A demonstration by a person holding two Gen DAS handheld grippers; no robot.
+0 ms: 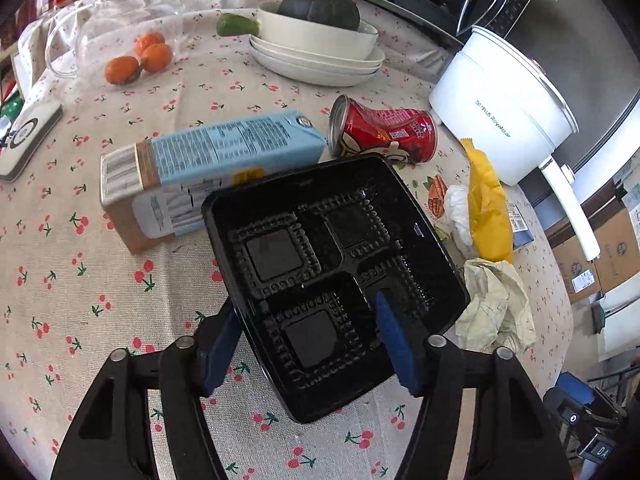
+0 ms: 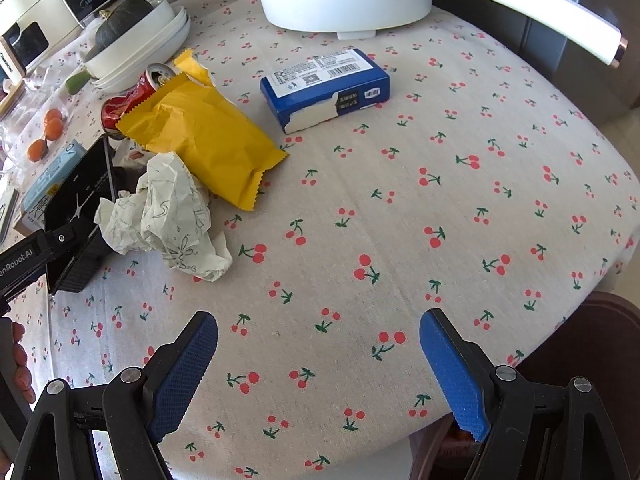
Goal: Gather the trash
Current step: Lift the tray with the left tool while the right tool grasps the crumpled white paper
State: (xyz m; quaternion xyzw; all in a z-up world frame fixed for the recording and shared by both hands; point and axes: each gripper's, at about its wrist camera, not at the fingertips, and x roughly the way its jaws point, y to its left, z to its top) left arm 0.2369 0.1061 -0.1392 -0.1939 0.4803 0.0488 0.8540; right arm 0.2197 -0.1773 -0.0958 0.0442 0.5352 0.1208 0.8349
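Note:
A black plastic tray (image 1: 340, 264) with four moulded wells leans tilted against a light-blue carton (image 1: 216, 156) lying on the cherry-print tablecloth. My left gripper (image 1: 310, 344) is shut on the tray's near corner: one blue pad sits outside its left wall, the other inside a well. Past the tray lie a dented red can (image 1: 384, 132), a yellow wrapper (image 1: 488, 208) and crumpled paper (image 1: 496, 304). In the right wrist view my right gripper (image 2: 318, 320) hangs open over bare cloth. The paper (image 2: 168, 212), wrapper (image 2: 204, 136) and a blue box (image 2: 324, 84) lie beyond it.
A white cooking pot (image 1: 504, 108) with a long handle stands at the far right. Stacked white dishes (image 1: 316, 60) hold a dark squash, with oranges (image 1: 140, 58) and a glass jug to their left. The table edge (image 2: 600, 280) curves close on the right, beside a dark chair.

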